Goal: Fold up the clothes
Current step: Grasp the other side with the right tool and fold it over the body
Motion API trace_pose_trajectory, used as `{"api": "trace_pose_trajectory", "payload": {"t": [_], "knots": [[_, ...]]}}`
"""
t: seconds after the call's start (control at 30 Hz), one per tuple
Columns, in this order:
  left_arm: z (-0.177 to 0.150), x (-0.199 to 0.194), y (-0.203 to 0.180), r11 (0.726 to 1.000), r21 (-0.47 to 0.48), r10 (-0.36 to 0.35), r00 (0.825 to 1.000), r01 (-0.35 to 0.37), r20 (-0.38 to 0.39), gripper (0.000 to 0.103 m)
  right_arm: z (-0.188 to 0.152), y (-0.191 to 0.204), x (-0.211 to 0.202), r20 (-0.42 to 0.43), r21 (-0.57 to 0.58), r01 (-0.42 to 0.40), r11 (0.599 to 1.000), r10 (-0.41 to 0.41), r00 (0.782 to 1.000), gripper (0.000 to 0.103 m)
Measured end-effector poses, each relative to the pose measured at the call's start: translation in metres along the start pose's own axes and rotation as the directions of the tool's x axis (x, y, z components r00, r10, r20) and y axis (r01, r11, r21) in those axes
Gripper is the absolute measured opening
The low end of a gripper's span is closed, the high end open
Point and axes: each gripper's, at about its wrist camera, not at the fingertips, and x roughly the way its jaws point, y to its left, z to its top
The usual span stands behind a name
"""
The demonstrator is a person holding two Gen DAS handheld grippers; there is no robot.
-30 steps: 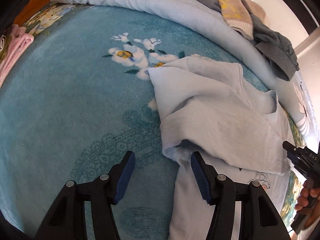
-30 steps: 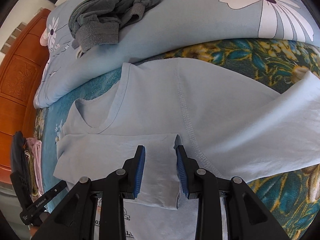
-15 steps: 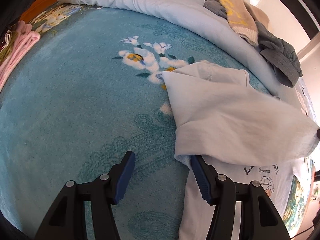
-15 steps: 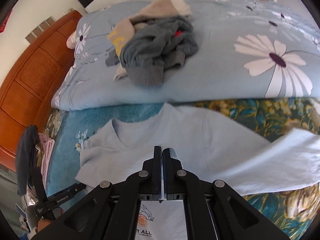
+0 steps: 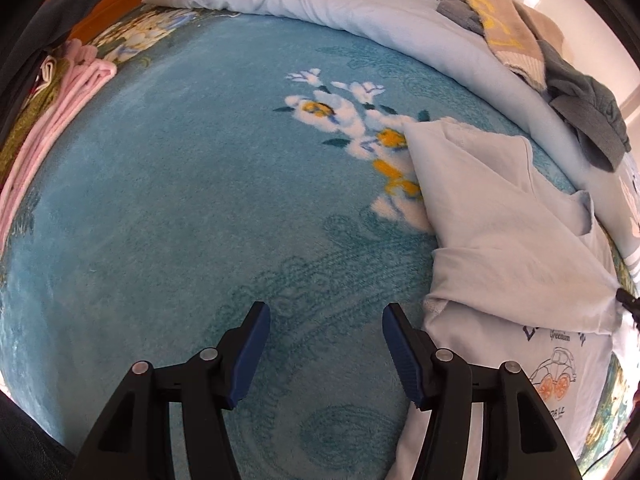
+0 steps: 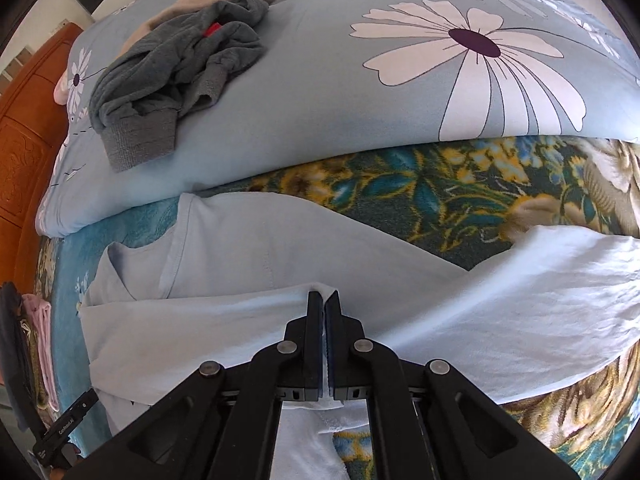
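Observation:
A light blue T-shirt [image 5: 500, 236] with a car print lies on the teal flowered blanket [image 5: 180, 200]. In the right wrist view my right gripper [image 6: 324, 300] is shut on the edge of the shirt's sleeve [image 6: 192, 320]. The sleeve is lifted and stretched across the shirt's body [image 6: 248, 244]. My left gripper [image 5: 326, 346] hangs open over bare blanket just left of the shirt, with nothing between its blue pads [image 5: 254, 344]. The right gripper's tip [image 5: 626, 300] shows at the right edge of the left wrist view, pinching the cloth.
A pale blue duvet [image 6: 320, 100] with large flowers lies along the far side, carrying a grey sweater [image 6: 168, 76] and a beige garment [image 5: 500, 40]. Pink folded clothes [image 5: 68, 96] lie at the blanket's left edge. A wooden headboard [image 6: 24, 152] stands beyond.
My right gripper closed on the sleeve, then lifted and drew it across the shirt. My left gripper slid left off the sleeve and stayed open.

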Motion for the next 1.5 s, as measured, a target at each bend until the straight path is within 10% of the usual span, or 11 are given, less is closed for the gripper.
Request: {"api": "trace_pose_trajectory", "payload": {"t": [0.33,0.63,1.03,1.1,1.27,1.5], "knots": [[0.011,-0.026,-0.056,0.987,0.136,-0.09,0.994,0.081,0.059,0.063,-0.025,-0.107,-0.067,0.168,0.254,0.044,0.966,-0.089,0.982,0.021],[0.011,-0.004,-0.059,0.982,0.169,0.082,0.996,-0.086,0.028,0.063,-0.101,-0.305,-0.127,0.292,0.803,-0.117,0.585,-0.213,0.933,0.021],[0.01,-0.037,-0.014,0.998,0.018,0.054,0.997,-0.055,0.055,0.063,-0.095,-0.347,-0.113,0.331,0.861,-0.217,0.459,-0.183,0.926,0.018],[0.007,-0.041,-0.009,0.999,0.013,0.047,0.998,-0.048,0.05,0.063,-0.095,-0.345,-0.115,0.344,0.855,-0.225,0.468,-0.187,0.92,0.002],[0.004,-0.055,0.008,0.999,-0.043,-0.001,0.997,0.004,0.074,0.063,-0.079,-0.313,-0.143,0.425,0.783,-0.251,0.569,-0.195,0.884,0.002],[0.003,-0.067,0.016,0.995,-0.073,-0.062,0.993,0.069,0.097,0.063,-0.029,-0.172,-0.211,0.605,0.417,-0.347,0.84,0.028,0.796,0.002]]}}
